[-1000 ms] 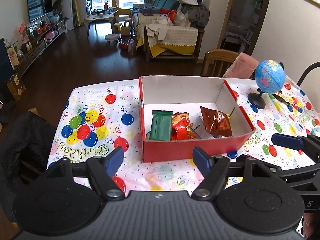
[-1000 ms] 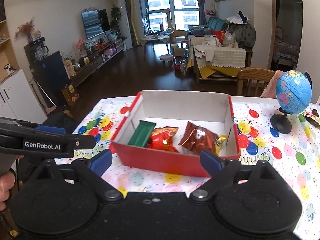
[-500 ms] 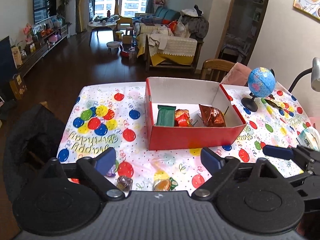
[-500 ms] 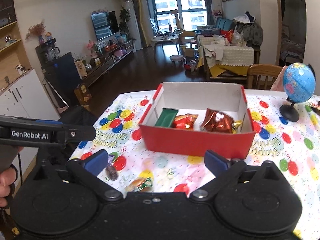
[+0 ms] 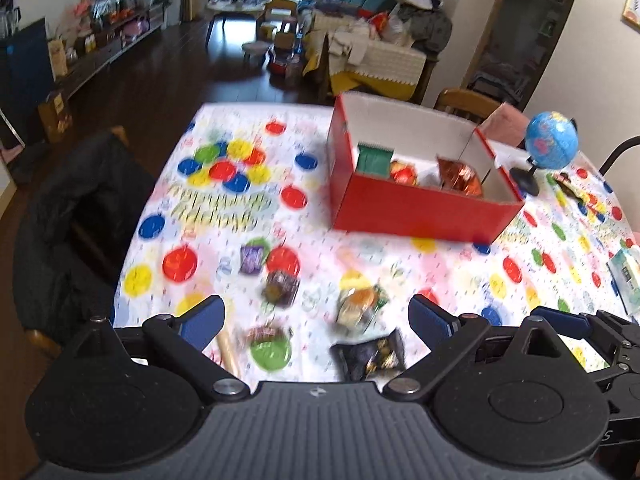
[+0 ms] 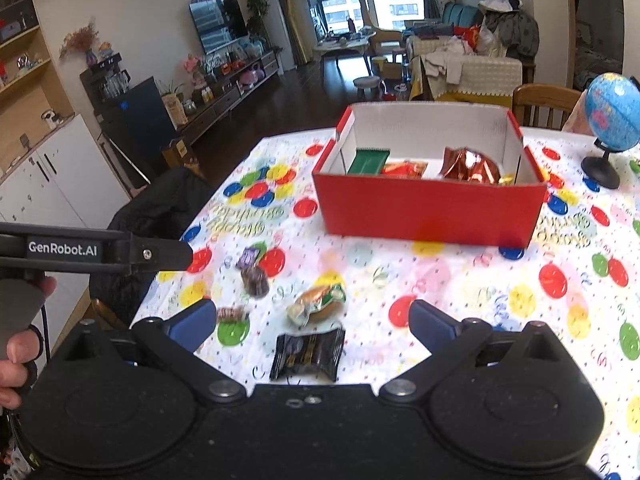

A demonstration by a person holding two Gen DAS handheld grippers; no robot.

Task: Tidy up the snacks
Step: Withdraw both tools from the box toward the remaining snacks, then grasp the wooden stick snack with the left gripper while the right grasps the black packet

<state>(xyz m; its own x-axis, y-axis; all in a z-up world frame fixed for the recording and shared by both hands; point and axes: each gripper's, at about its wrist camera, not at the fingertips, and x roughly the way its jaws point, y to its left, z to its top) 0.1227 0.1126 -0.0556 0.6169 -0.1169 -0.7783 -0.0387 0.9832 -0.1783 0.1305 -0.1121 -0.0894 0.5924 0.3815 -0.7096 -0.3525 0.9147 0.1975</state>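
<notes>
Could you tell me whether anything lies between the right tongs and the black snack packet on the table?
Nothing visible does. The right tongs are open, and the black snack packet lies flat on the tablecloth right between the fingers.

A glossy plastic tablecloth [image 6: 460,280] is being seen, smooth and printed with balloons. The box [image 6: 428,212] is being shown as matt cardboard, red outside and white inside. Shiny foil is being shown by the far-right packet [image 6: 470,168] inside it; the near black wrapper [image 6: 308,354] is being shown as glossy film. The globe [image 6: 612,110] is being shown glossy, and the fingers [image 6: 430,326] as matt blue pads on black plastic.
</notes>
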